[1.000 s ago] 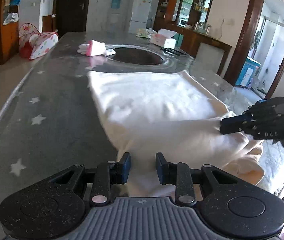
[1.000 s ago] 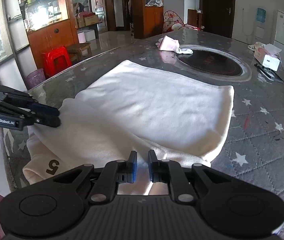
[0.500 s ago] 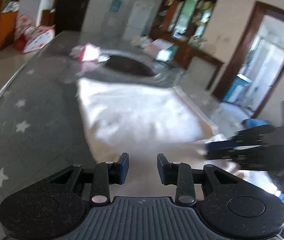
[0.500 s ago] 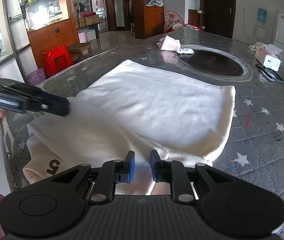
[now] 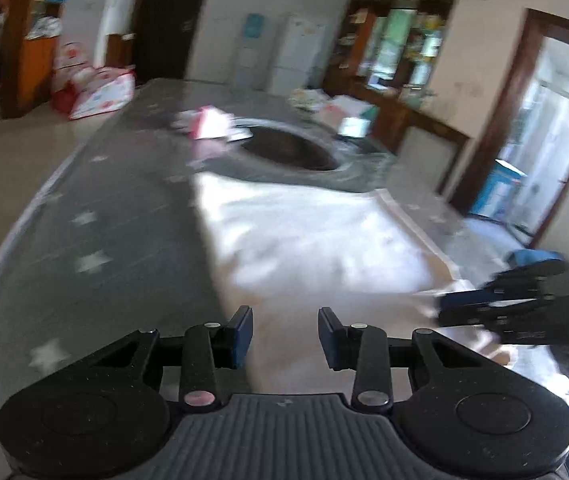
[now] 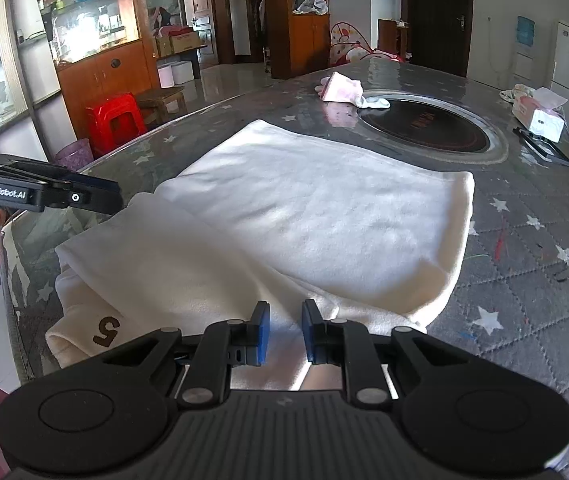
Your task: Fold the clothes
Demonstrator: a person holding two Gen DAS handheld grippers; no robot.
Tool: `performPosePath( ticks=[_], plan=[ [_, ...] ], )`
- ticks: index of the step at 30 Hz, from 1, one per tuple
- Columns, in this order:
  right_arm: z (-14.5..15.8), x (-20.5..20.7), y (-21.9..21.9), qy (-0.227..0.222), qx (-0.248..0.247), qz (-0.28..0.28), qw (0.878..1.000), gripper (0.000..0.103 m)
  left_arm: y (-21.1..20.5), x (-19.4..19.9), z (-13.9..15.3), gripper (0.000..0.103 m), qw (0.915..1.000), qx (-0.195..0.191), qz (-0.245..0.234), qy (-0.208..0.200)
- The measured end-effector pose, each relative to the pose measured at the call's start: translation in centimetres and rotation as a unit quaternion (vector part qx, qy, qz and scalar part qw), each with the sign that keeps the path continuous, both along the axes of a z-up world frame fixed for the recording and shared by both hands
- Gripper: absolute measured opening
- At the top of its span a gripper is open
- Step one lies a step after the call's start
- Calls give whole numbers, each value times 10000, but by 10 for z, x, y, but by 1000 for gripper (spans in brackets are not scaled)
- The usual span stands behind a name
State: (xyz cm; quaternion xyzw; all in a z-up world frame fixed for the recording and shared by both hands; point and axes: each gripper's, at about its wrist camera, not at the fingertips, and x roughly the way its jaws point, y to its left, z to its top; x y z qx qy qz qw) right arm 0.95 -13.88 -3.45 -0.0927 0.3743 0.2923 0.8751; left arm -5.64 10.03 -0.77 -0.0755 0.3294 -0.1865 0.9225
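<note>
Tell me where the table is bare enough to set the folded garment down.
Bare star-print cloth lies right of the cream garment, between its folded edge and the table rim, and along its left side. Farther back it is crowded: cooktop, pink sock, tissue box.

Blurred white garment [image 5: 316, 248] on starred table [image 5: 96, 240], left gripper [image 5: 284, 334] jaws just opening

Cream garment [image 6: 304, 216] w/ brown "5", grey star-print table cover [image 6: 532, 264], red stool [image 6: 114, 120].

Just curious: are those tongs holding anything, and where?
Left tongs, just opening, hold nothing. Right tongs, just easing open, straddle the garment's near edge; a grip cannot be told.
</note>
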Motion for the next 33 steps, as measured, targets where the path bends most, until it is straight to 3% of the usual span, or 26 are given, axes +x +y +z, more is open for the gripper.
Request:
performPosePath(
  ticks=[7,14,22,27,33],
  plan=[
    [0,-1,0,-35,-19,27,10000,17,3,13,-14,34,9997,-3,82,217],
    [12,-18,1,-189,-124,292,9993,22,-20,-5,6,39,9990,237,-358,-110],
    [6,-26,2,-132,-291,427,9986,23,-47,-17,-7,44,9919,894,-897,-20],
    [5,-30,-2,-104,-346,471,9982,24,-44,-47,7,50,9821,1242,-1380,-310],
    [7,-37,-3,-190,-360,510,9979,26,-55,-76,0,53,9659,1726,-1875,-464]
  ],
)
